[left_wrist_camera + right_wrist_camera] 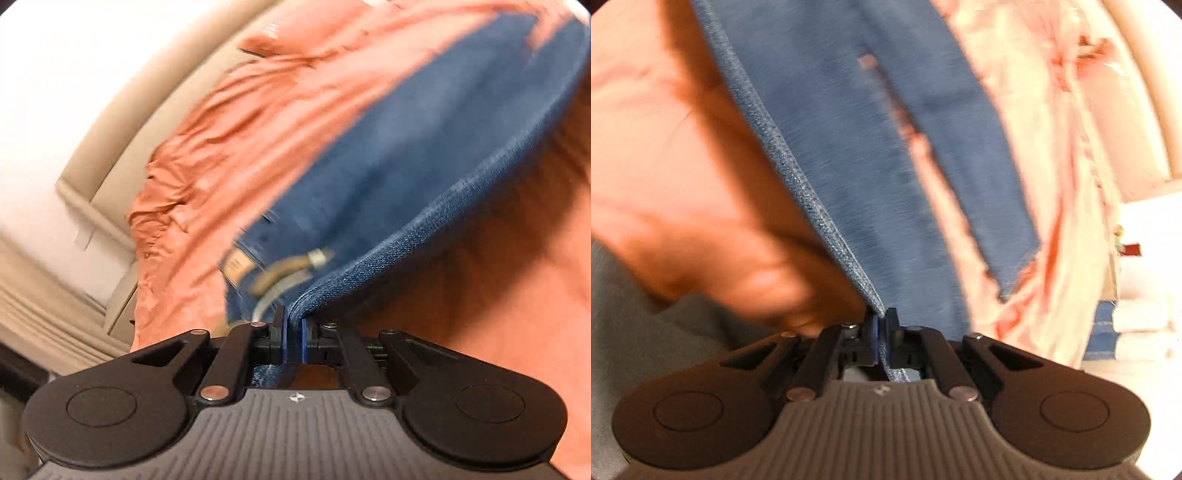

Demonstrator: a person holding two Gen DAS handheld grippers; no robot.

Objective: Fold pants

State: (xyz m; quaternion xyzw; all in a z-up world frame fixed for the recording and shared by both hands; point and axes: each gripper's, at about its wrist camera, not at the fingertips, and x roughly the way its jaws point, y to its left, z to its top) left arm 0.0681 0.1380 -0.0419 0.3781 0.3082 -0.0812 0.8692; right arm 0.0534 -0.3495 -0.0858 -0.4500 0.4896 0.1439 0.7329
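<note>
Left tongs (294,328): blue pads drawn nearly together, a folded edge of the blue denim pants (388,177) pinched between them. From the pinch the edge rises in a taut curve toward the upper right of the left wrist view; the cloth sits clear of the orange bedsheet (207,155), with a dark shadow on the sheet beneath the lifted edge. Near the tongs, at the waist end of the pants, a tan belt or strap with a metal fitting (291,267) shows, blurred; beside it a pale patch label (236,264). The sheet is rumpled along its left margin. Beyond it, a cream padded bed frame (110,122) and a white wall, both streaked by motion blur.

Right tongs (882,332): closed to a narrow slit, the denim edge clamped between the pads, some cloth passing back through toward the body of the tool. In the right wrist view the pants (842,122) run up and away from the pinch. The two legs part in a narrow gap where the sheet shows through, and one leg ends in a hem corner (1015,273) at the right. Sheet (665,155) is orange at left and washed out pale at right. Grey fabric (646,332) lies at lower left; cannot tell what it is. Folded blue and white textiles (1123,328) are stacked at far right.
</note>
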